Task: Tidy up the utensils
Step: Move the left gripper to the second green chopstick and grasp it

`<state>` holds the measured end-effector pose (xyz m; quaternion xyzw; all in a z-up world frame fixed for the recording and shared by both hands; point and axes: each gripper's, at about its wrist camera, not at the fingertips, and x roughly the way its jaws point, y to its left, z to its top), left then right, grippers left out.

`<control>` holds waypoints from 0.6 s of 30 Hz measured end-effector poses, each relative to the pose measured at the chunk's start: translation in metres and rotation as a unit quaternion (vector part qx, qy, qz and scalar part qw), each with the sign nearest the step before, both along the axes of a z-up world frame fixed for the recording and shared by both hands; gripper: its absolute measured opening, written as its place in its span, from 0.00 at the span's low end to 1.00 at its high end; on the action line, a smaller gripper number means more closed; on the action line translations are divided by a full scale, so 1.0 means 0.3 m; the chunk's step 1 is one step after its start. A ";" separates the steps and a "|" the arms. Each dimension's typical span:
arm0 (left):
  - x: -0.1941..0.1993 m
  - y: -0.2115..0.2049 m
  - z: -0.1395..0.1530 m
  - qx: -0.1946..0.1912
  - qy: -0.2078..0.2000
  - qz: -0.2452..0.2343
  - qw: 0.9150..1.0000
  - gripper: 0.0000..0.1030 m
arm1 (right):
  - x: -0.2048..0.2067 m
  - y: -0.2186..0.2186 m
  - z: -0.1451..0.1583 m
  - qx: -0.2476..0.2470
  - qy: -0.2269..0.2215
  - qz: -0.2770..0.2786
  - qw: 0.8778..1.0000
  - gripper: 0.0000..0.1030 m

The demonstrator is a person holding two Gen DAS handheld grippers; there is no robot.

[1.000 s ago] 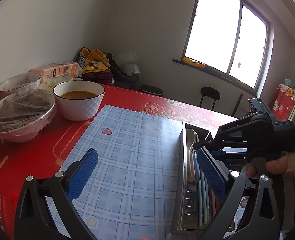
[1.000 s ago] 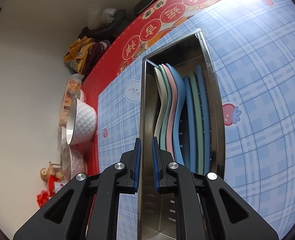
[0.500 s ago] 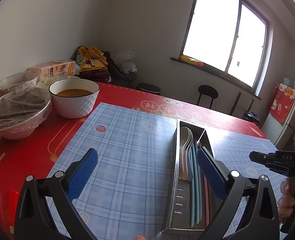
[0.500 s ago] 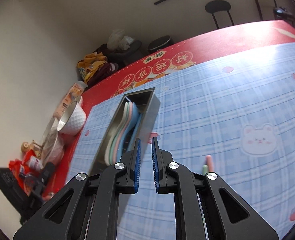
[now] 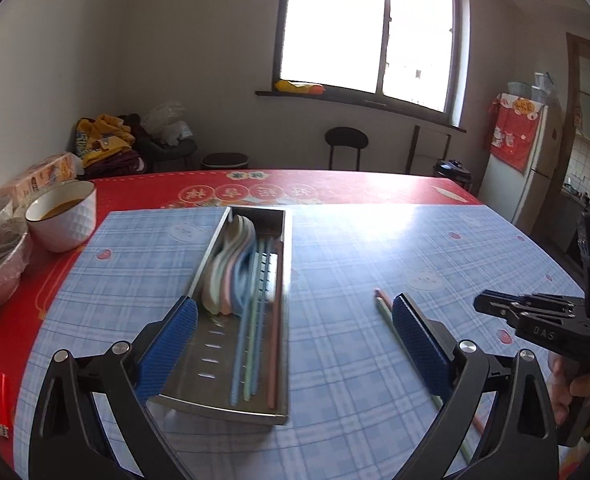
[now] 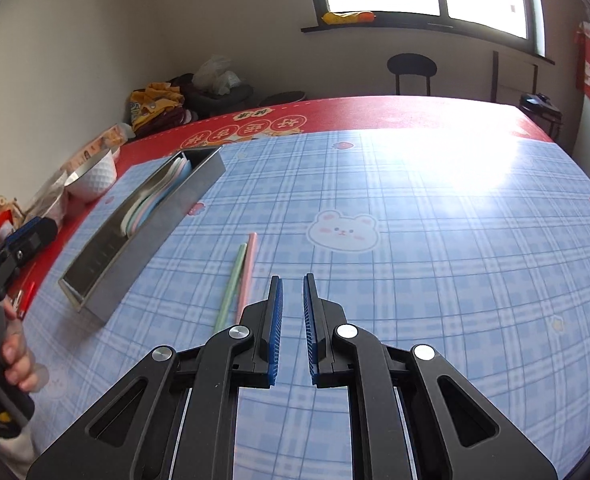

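A long metal tray (image 5: 215, 344) sits on the blue checked mat (image 6: 415, 208) on the counter (image 5: 355, 188). Inside the tray lie pastel spoons (image 5: 227, 276) at the far end and thin sticks (image 5: 255, 320) along its length. They look blurry in the left view. Two more sticks, one green (image 6: 231, 288) and one pink (image 6: 248, 272), lie side by side on the mat, to the right of the tray and apart from it. The left claw (image 5: 295, 344) is spread wide and holds nothing; its left finger is over the near end of the tray. The right claw (image 6: 293, 320) has only a narrow gap and holds nothing. It is just beside the two loose sticks. A white bowl (image 5: 65, 220) stands to the left of the tray.
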<state>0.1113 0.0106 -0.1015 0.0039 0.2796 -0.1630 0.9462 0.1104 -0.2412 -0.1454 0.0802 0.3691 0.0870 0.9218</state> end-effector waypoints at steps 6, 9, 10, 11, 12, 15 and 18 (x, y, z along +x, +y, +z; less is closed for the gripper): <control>-0.001 -0.174 -0.114 0.019 0.081 -0.068 0.994 0.61 | 0.015 -0.020 -0.035 0.015 0.005 -0.001 1.000 0.11; 0.022 -0.215 -0.145 0.016 0.110 -0.076 0.991 0.50 | 0.024 -0.016 -0.037 0.002 -0.005 0.002 1.000 0.11; 0.029 -0.223 -0.150 0.010 0.116 -0.079 0.990 0.47 | 0.025 -0.018 -0.037 0.000 -0.009 0.003 1.000 0.11; 0.035 -0.233 -0.155 0.007 0.121 -0.081 0.989 0.46 | 0.028 -0.023 -0.037 0.003 -0.012 0.005 1.000 0.11; 0.040 -0.248 -0.160 0.010 0.123 -0.080 0.989 0.44 | 0.031 -0.030 -0.039 0.008 -0.013 0.006 1.000 0.11; 0.061 -0.284 -0.184 0.022 0.131 -0.073 0.988 0.40 | 0.041 -0.050 -0.060 0.027 -0.010 0.008 1.000 0.11; 0.088 -0.299 -0.219 0.028 0.153 -0.069 0.985 0.36 | 0.041 -0.078 -0.069 0.055 -0.010 0.012 0.998 0.11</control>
